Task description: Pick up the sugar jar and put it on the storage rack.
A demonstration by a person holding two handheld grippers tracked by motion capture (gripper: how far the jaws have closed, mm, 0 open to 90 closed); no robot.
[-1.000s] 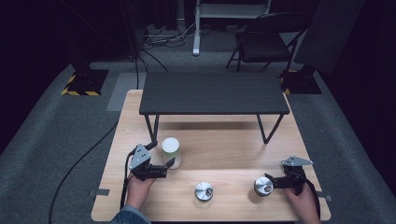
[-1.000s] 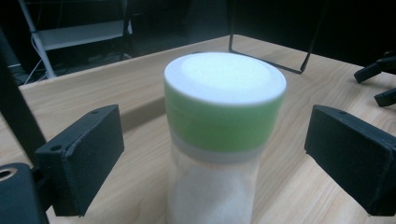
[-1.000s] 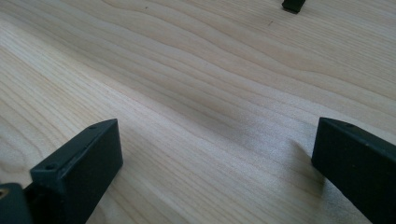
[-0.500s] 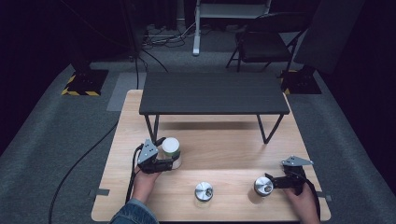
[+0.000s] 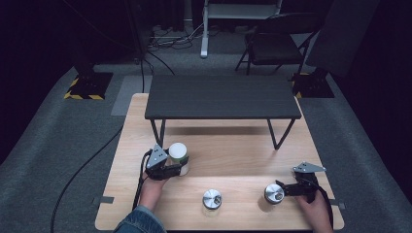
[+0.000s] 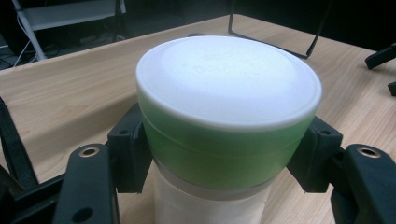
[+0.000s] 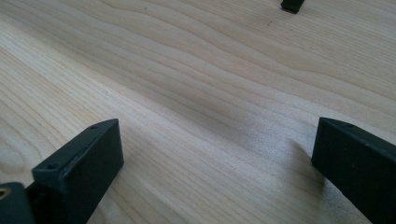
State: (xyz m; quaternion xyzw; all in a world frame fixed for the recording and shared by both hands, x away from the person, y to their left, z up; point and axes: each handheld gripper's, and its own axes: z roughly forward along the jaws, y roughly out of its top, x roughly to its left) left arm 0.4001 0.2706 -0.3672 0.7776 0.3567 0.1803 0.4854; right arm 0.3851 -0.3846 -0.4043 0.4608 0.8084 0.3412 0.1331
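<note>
Since a second ago the left tool (image 5: pixel 180 166) has slid toward the white-lidded jar (image 5: pixel 178 154) at the lower left of the tabletop (image 5: pixel 233 145), and its jaws have just been closing until they clamp the jar under its green band. That grip sits high near the lid, so a quick lift could tilt the jar or slip. At lower right, the right tool (image 5: pixel 282 190) stands wide, holding nothing, beside a metal cap (image 5: pixel 273 193); another cap (image 5: pixel 212 198) lies mid-bottom.
</note>
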